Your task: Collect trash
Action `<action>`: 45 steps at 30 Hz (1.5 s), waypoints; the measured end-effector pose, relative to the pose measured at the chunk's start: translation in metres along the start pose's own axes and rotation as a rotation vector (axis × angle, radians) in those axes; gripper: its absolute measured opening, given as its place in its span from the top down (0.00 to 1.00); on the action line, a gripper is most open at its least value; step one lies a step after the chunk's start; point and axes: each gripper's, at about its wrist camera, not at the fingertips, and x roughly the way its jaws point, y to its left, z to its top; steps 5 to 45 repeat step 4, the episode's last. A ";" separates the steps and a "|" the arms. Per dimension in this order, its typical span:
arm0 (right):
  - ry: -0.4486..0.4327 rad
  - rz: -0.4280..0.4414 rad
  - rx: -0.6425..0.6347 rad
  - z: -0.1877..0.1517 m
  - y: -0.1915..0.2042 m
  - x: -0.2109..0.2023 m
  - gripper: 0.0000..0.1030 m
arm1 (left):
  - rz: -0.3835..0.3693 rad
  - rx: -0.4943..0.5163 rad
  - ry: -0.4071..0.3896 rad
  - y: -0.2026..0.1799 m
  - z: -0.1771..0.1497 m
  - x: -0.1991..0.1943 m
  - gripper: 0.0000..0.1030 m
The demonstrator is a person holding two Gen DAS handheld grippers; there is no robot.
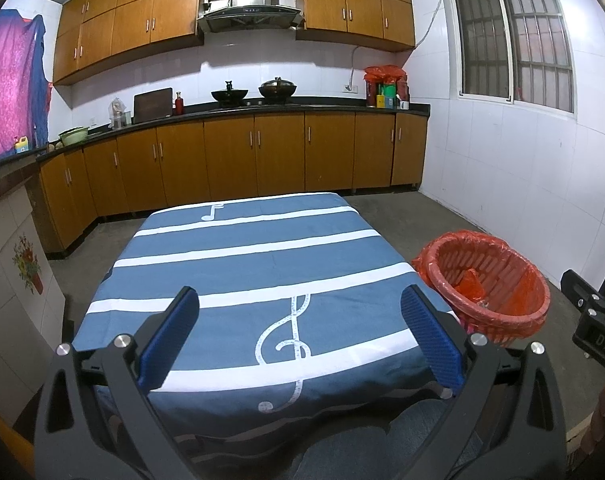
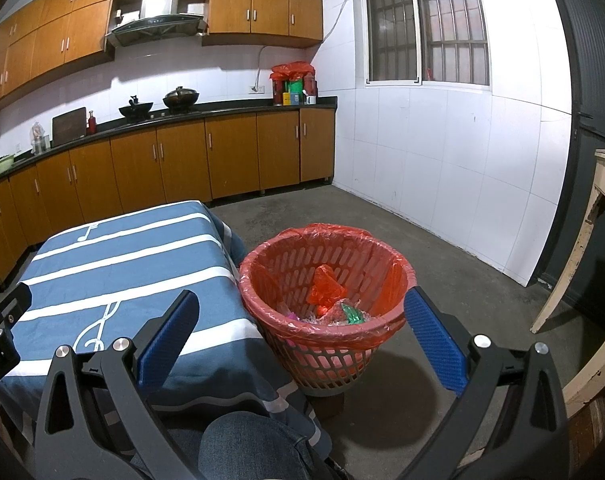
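— Kitchen cabinets are lining the back; is the striped desk (image 1: 242, 248) carrying any trash?

— None showing. Wrappers (image 2: 334, 312) are lying in the red basket (image 2: 398, 280) beside it: light, crinkly, best pinched at an edge.

— Tools?

— Left tool (image 1: 300, 340) and right tool (image 2: 302, 344) are both gaping wide, holding nothing.

I see a blue tablecloth (image 1: 242, 264) with white stripes and music notes covering the table. Beyond it, wooden base cabinets (image 1: 230, 156) run under a dark countertop (image 1: 262, 109) carrying 2 woks (image 1: 229, 95) on the stove, beneath a range hood (image 1: 249, 14). A barred window (image 1: 512, 40) sits in the white tiled wall.
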 end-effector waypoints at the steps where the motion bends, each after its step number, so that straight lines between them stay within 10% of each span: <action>1: 0.000 0.000 0.000 0.000 0.000 -0.001 0.02 | -0.001 -0.001 -0.001 0.001 0.000 0.000 0.04; 45: 0.001 0.000 0.000 0.000 0.000 0.000 0.02 | -0.003 -0.001 0.000 0.001 0.001 0.000 0.04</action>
